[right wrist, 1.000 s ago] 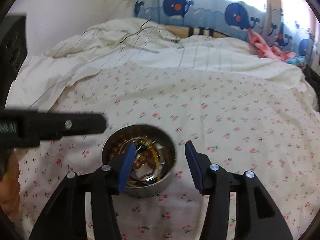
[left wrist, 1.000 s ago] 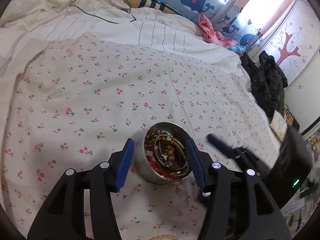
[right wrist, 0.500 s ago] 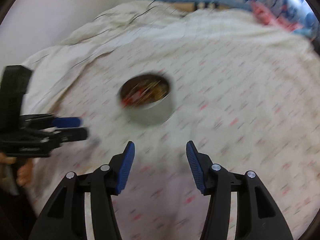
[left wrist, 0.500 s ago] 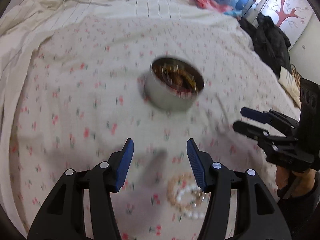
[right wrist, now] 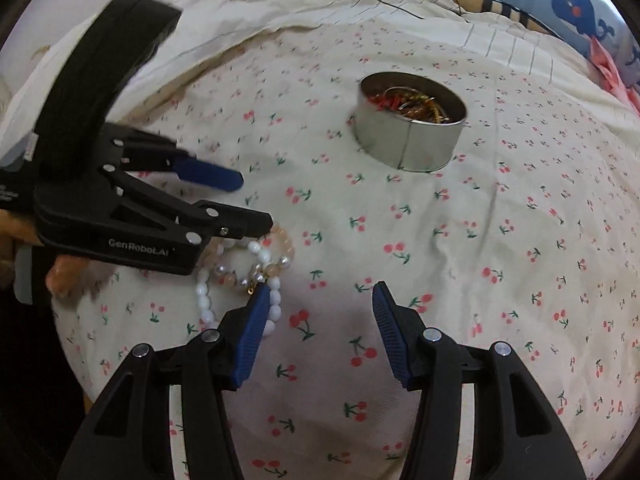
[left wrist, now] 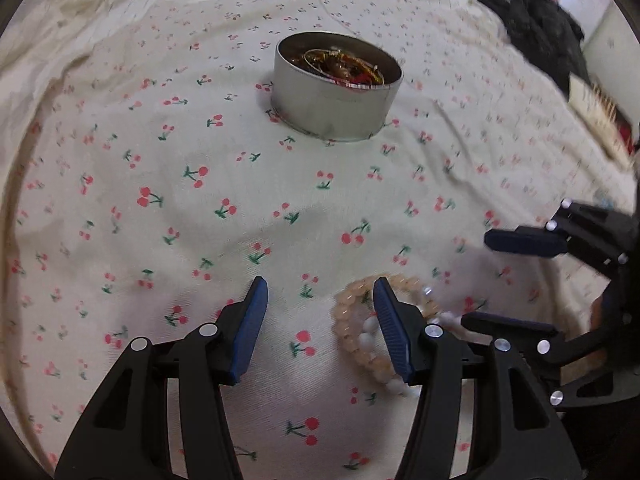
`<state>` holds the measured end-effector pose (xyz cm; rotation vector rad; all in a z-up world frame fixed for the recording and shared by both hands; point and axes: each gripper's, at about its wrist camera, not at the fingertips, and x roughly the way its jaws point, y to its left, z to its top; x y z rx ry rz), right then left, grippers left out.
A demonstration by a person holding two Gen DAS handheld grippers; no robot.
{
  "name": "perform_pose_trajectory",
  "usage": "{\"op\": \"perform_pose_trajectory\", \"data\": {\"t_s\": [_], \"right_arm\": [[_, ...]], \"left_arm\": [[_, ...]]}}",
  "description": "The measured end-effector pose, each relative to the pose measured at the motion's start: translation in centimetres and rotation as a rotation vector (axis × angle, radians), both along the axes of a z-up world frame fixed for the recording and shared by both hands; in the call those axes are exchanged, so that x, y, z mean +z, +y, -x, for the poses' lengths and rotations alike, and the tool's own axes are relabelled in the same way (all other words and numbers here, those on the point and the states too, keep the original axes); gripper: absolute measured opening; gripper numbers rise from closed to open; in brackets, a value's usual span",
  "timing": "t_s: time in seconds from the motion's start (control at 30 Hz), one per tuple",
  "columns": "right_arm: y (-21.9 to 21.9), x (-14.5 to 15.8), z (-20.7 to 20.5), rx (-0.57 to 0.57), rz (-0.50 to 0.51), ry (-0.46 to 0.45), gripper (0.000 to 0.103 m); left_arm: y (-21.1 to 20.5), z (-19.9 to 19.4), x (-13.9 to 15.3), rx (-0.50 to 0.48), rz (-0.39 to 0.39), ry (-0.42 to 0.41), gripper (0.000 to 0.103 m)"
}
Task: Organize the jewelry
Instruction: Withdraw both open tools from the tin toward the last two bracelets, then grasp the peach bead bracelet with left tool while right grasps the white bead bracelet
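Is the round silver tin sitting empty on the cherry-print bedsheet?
No, the round silver tin holds a tangle of red and gold jewelry inside its rim.

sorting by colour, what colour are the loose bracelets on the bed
Peach and white beaded bracelets, clearest in the right wrist view.

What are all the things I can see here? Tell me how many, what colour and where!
Round tin: one, silver metal, standing on the cloth towards the far side, open, holding tangled gold, red and brown jewellery.
Bead bracelets: a small pile, exact count unclear, peach, white and pearly, lying on the cloth near the grippers.
Cherry-print cloth: one, cream with red cherries, spread over the bed.
Striped bedding: cream with thin dark lines, bunched behind the cloth.
Whale-print curtain: blue, far right in the right wrist view.
Dark clothing: black heap, at the bed's right edge.
Left gripper: black with blue pads, open, over the bracelets.
Right gripper: black with blue pads, open, beside the bracelets.
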<state>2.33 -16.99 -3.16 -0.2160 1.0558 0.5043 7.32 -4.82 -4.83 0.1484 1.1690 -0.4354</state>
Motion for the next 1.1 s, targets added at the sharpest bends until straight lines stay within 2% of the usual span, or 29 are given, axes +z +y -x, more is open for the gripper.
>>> {"op": "perform_pose_trajectory", "data": {"t_s": [0.07,0.17,0.23,0.27,0.33,0.4,0.43,0.53,0.7,1.1], "right_arm": [[0.9,-0.6,0.1,0.021,0.018,0.004,0.052],[2.5,-1.4,0.5,0.059,0.096,-0.024,0.053],[2.3,-1.4,0.4,0.024,0.194,-0.082,0.054],[1.7,-1.3,0.0,-0.023,0.224,-0.097,0.054],[-0.4,-0.8,-0.8,-0.120,0.224,-0.104,0.054],[-2.1,-0.3,-0.9,-0.148,0.105,-0.061,0.054],[-2.5,-0.1,-0.9,-0.150,0.071,-0.049,0.054],[-3.1,-0.1,-0.6,-0.148,0.014,-0.028,0.054],[-2.6,-0.4,-0.4,-0.143,-0.024,-0.020,0.054],[-2.0,-0.7,-1.4,-0.164,-0.004,-0.033,0.054]], "left_arm": [[-0.1,0.2,0.0,-0.007,-0.064,-0.032,0.052],[0.1,0.8,0.0,0.005,-0.196,-0.115,0.054],[0.9,0.7,0.2,0.054,-0.269,-0.162,0.054],[1.6,0.6,0.4,0.085,-0.277,-0.168,0.054],[2.9,0.4,0.8,0.114,-0.205,-0.132,0.054],[3.7,0.4,1.2,0.117,-0.104,-0.094,0.054],[3.8,0.4,1.2,0.118,-0.088,-0.084,0.054],[4.0,0.2,0.8,0.124,-0.081,-0.064,0.054],[3.5,0.3,0.3,0.133,-0.043,-0.049,0.054],[3.7,-0.1,-0.1,0.153,-0.010,-0.041,0.054]]}}
